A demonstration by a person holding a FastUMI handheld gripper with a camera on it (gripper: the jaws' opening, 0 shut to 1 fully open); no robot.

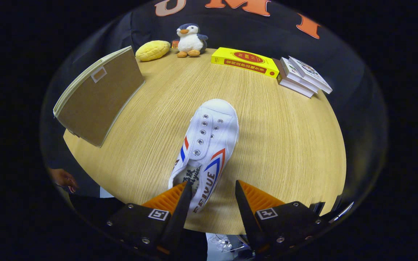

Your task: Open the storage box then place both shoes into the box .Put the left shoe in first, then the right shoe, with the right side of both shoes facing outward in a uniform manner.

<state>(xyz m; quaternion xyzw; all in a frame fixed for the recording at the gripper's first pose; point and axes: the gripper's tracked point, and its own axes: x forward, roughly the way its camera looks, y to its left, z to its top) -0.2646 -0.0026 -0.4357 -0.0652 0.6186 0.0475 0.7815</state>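
In the gripper view, the gripper has its fingers spread apart, clamping nothing — likely lining up on the heel of the white shoe, which lies on the wooden table with its toe pointing away. The heel sits between the fingertips; the left finger appears to overlap it, though contact is unclear. The storage box stands well off to the left.
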